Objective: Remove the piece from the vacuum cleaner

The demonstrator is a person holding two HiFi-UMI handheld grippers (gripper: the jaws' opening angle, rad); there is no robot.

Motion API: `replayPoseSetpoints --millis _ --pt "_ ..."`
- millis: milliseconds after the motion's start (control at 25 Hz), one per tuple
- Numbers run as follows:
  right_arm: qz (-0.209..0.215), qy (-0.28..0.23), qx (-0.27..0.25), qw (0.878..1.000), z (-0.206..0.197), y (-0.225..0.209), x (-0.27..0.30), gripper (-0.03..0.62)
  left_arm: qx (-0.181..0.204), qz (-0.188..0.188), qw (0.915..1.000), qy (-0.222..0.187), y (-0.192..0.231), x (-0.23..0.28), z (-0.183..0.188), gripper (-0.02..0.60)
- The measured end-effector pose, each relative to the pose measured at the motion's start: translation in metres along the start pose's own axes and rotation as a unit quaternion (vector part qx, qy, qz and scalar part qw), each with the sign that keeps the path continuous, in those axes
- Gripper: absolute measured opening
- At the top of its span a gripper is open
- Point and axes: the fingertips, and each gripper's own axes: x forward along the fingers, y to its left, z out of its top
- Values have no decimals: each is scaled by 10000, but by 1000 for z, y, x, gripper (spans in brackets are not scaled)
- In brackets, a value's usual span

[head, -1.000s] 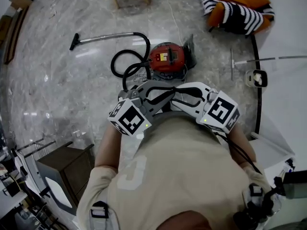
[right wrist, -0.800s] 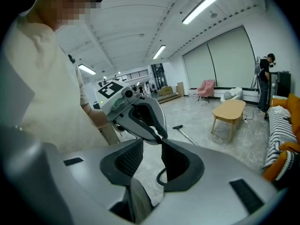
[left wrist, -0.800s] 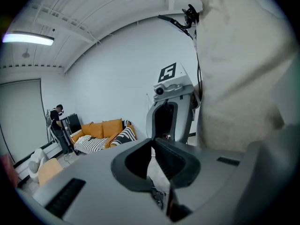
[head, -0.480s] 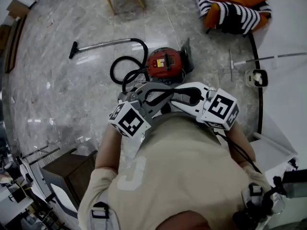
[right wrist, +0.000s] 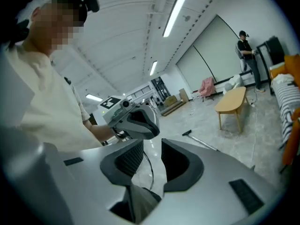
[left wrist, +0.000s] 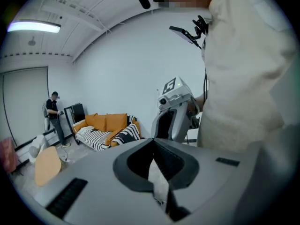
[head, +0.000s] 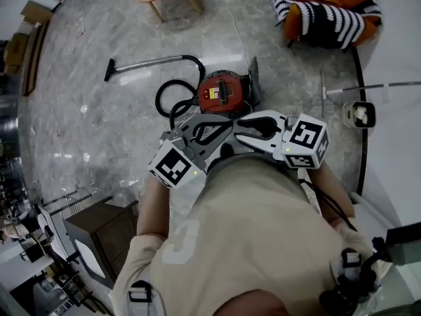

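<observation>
A round red vacuum cleaner (head: 222,92) with a black base is sitting on the glossy grey marble floor (head: 85,124). It is carrying a small yellow and white label on its top, too small to read. Its black ribbed hose (head: 172,91) is looping to the left of the vacuum cleaner and is joined to a thin shiny metal tube (head: 148,63). The tube is running farther left to a black floor nozzle (head: 109,70) lying flat on the marble. On the near side of the vacuum cleaner, the person is holding both grey plastic tools at chest height, tips facing each other. The left gripper (left wrist: 153,144) is keeping its jaws pressed together with nothing between them. The right gripper (right wrist: 152,149) is showing its ridged black jaws a narrow gap apart, also empty. Each is wearing a white cube printed with black square marker patterns. Beyond and to the right of the vacuum cleaner, an orange sofa (head: 325,12) is carrying a black-and-white striped throw.
</observation>
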Motion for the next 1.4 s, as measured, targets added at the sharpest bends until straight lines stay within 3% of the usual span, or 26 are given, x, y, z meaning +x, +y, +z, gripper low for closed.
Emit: replayPoseSetpoints --millis 120,320,480,560,720,840,1040,1200,1400 --pt "258 -126 286 9992 -3 -18 -30 98 -478 232 9986 14 8 19 3 5" --pt "207 11 318 9993 -12 -47 -46 98 -971 792 9913 393 16 37 -18 5" --pt "27 5 528 9986 -17 -69 -48 98 -1282 1080 9840 606 23 35 -42 5" --pt "-271 -185 931 9951 -18 -92 -51 98 -1447 1270 9787 709 32 30 -58 3" --pt "-1166 -359 1802 9760 -40 -153 -59 98 -1720 1539 9686 922 50 33 -101 5" --pt "-1584 174 2156 9634 -77 -186 -49 98 -1978 1618 9615 1007 66 43 -139 3" --pt "-2315 1013 2394 9374 -139 -251 -24 98 -2227 1627 9548 1106 98 71 -210 5" --pt "-2946 1290 2586 9109 -178 -318 7 98 -2337 1470 9523 1300 122 93 -278 5" --pt "-3368 1593 2786 8852 -227 -387 29 100 -2646 1315 9448 1416 133 129 -341 5"
